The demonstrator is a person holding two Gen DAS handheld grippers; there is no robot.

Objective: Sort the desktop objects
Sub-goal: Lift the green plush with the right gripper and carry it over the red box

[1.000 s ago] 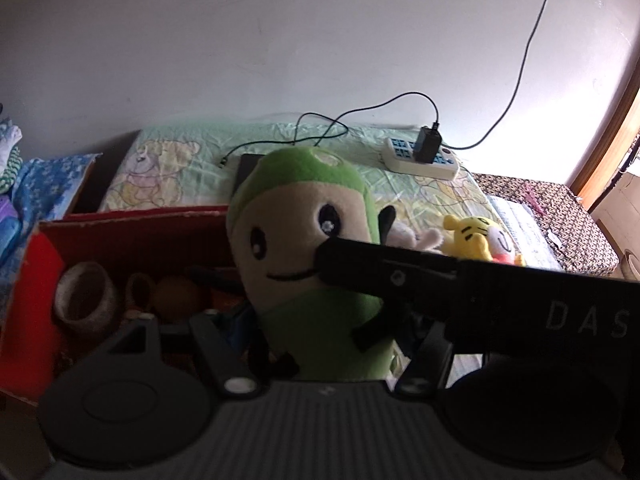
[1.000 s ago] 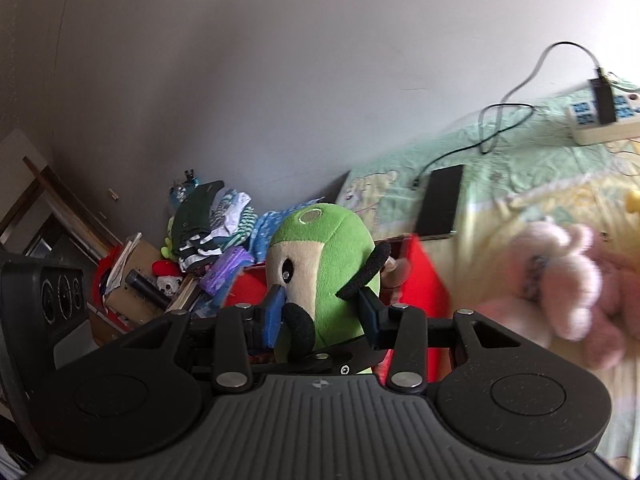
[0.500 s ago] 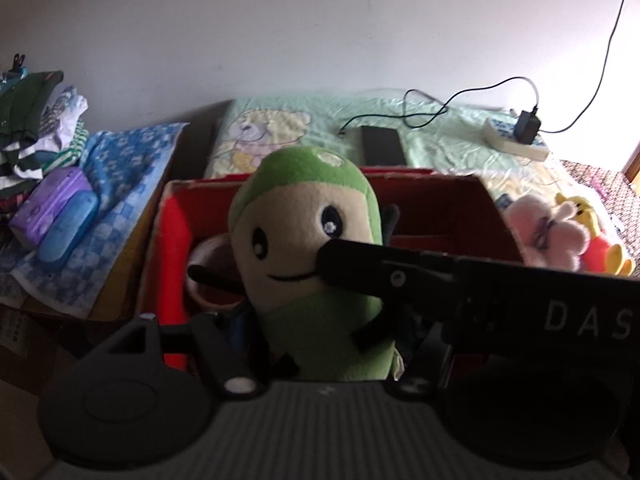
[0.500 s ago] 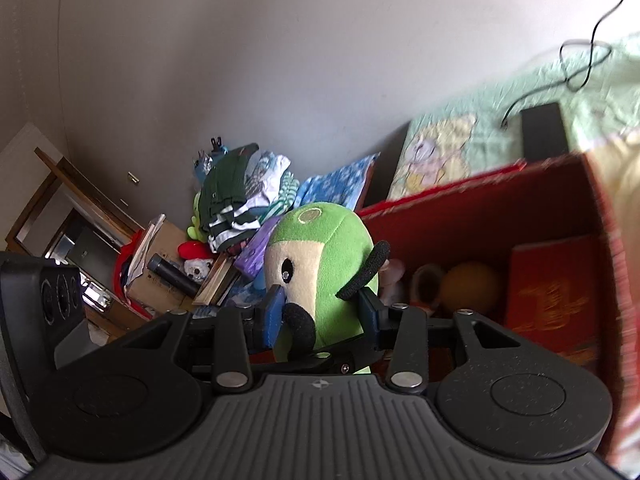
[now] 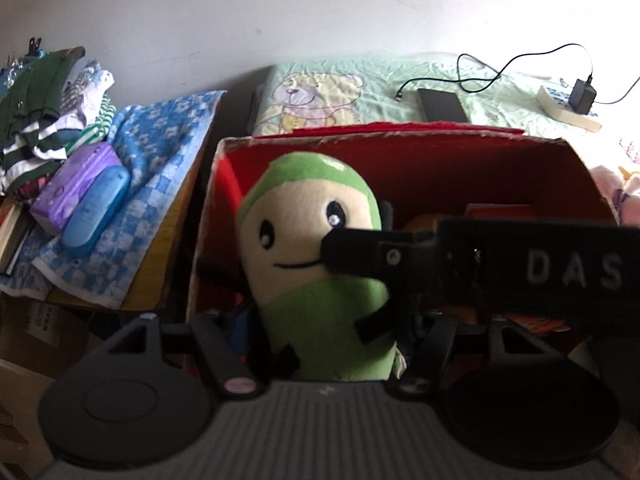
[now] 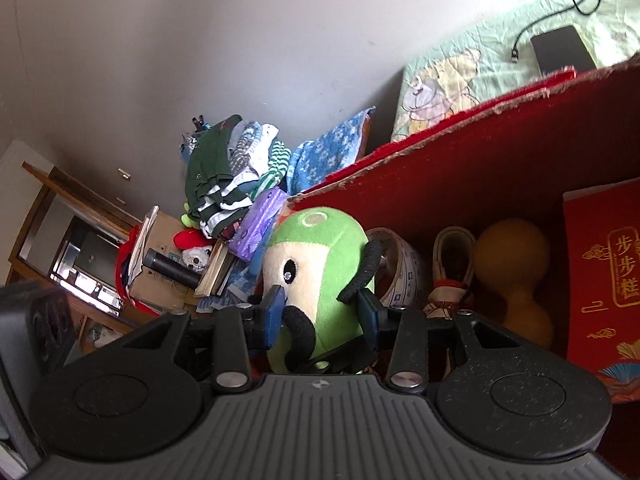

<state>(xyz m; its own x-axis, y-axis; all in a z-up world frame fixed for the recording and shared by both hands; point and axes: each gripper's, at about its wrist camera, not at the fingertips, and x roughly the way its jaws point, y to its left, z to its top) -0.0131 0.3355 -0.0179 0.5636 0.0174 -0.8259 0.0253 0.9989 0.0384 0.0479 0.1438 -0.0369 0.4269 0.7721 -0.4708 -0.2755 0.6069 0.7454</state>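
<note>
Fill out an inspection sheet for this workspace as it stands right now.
Surface: bed sheet with a bear print, behind the red box.
Job's things: green plush toy upright, over the box's left part; in the box a tape roll, a tan gourd-shaped thing and a red packet.
Clutter: folded clothes, blue checked cloth, purple pack and blue case left of the box.
Grippers: left gripper and right gripper both clamp the plush.
Cables: black cable beside the phone; charger on a power strip.
Surroundings: white wall; wooden furniture.
</note>
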